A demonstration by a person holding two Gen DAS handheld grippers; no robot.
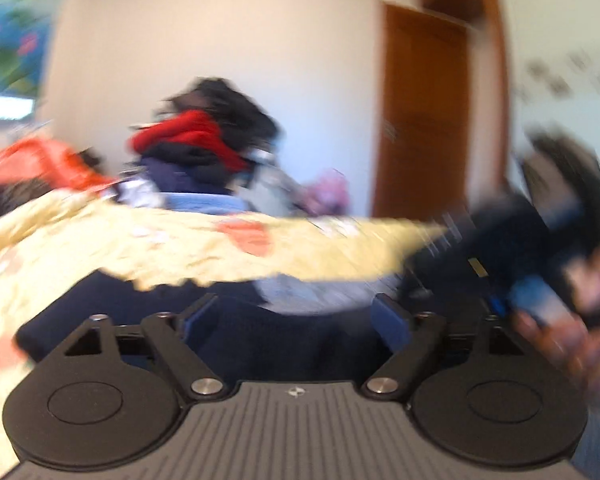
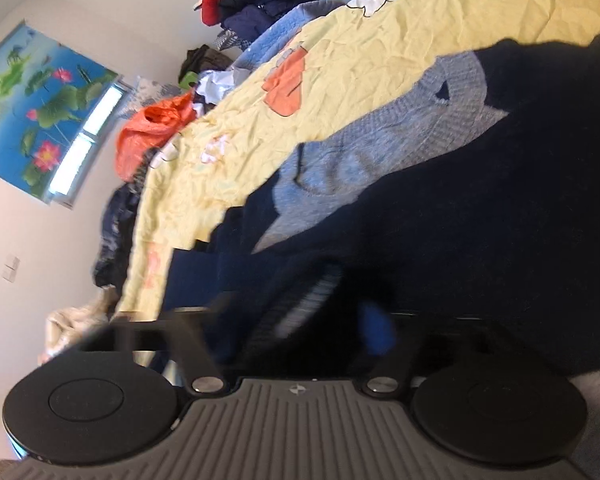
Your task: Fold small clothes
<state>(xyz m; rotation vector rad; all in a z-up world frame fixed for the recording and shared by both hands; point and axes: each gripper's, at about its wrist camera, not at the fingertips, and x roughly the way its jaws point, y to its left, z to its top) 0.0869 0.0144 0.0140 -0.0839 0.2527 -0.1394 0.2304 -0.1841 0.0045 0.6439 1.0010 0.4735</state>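
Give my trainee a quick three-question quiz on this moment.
1. True or false: the left gripper stands open.
2. The navy sweater lies on: A) a yellow bedspread; B) a wooden floor; C) a chair.
3. What does the wall poster show?

Key: 1 true; 2 A; 3 pink lotus flowers and green leaves on blue.
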